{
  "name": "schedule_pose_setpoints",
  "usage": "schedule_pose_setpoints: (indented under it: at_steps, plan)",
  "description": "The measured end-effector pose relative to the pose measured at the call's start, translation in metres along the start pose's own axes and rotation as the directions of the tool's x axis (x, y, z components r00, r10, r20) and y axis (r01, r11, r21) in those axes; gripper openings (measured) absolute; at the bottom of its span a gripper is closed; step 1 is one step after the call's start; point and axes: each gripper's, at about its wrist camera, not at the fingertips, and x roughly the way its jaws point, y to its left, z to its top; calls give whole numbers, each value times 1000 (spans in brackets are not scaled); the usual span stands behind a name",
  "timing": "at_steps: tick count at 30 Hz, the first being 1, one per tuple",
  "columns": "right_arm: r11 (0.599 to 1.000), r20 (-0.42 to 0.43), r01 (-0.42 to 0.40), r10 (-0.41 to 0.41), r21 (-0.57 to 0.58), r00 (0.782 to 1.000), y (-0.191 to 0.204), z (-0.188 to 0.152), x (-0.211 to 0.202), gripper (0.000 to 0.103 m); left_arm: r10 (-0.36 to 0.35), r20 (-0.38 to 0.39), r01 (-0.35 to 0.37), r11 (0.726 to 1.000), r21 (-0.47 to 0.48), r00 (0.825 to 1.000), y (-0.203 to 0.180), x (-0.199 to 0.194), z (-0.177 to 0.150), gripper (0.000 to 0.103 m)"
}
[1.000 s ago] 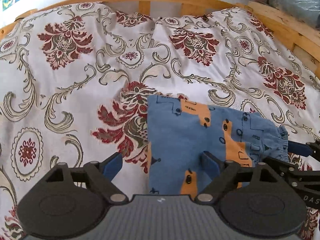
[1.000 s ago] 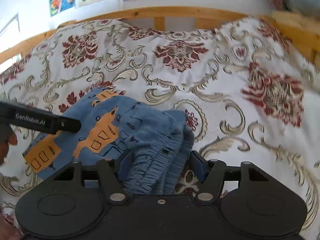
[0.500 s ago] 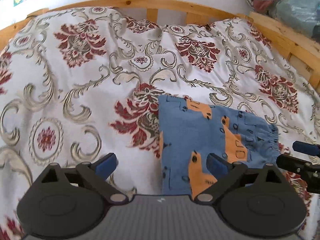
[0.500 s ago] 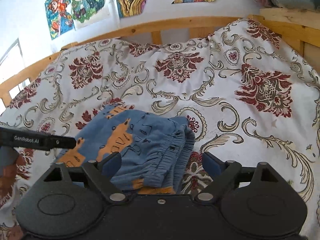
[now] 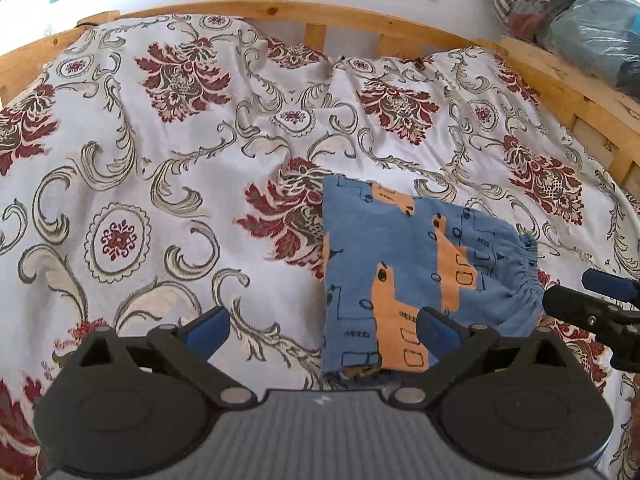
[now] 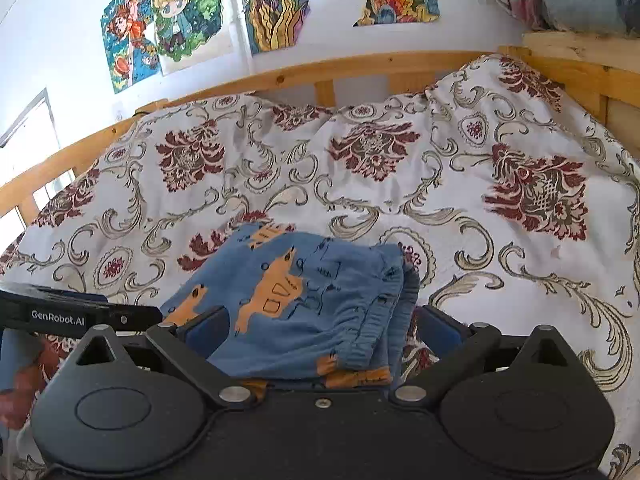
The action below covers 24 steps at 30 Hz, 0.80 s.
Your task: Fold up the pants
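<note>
The blue pants [image 5: 404, 264] with orange vehicle prints lie folded into a compact rectangle on the floral bedspread [image 5: 168, 168]. Their gathered waistband is at the right edge. My left gripper [image 5: 322, 330] is open and empty, raised above the pants' near left corner. In the right wrist view the pants [image 6: 312, 308] lie below and between the open fingers of my right gripper [image 6: 324, 326], which holds nothing. The right gripper's tip also shows in the left wrist view [image 5: 592, 304], beside the waistband. The left gripper [image 6: 80, 314] shows at the left of the right wrist view.
A wooden bed rail [image 5: 320, 16] runs along the far side and right of the bed. Bundled bedding in plastic [image 5: 580, 12] sits on the rail's right corner. Drawings [image 6: 180, 16] hang on the wall behind.
Both grippers have lifted and drawn back from the pants. The right gripper opened wider and let go of the waistband. The pants now lie flat on the bed.
</note>
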Motion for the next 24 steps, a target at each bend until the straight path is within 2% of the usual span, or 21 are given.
schedule_pose_setpoints:
  at_steps: [9, 16, 24]
  plan:
    - [999, -130, -39, 39, 5, 991, -13, 0, 5, 102, 13, -55, -9, 998, 62, 998, 9, 1, -3, 102]
    - [998, -173, -49, 54, 35, 983, -33, 4, 15, 102, 26, -93, -21, 998, 59, 995, 20, 7, 1, 102]
    - [991, -190, -82, 101, 106, 976, -56, 10, 26, 102, -25, -125, 27, 1000, 11, 992, 32, 12, 11, 102]
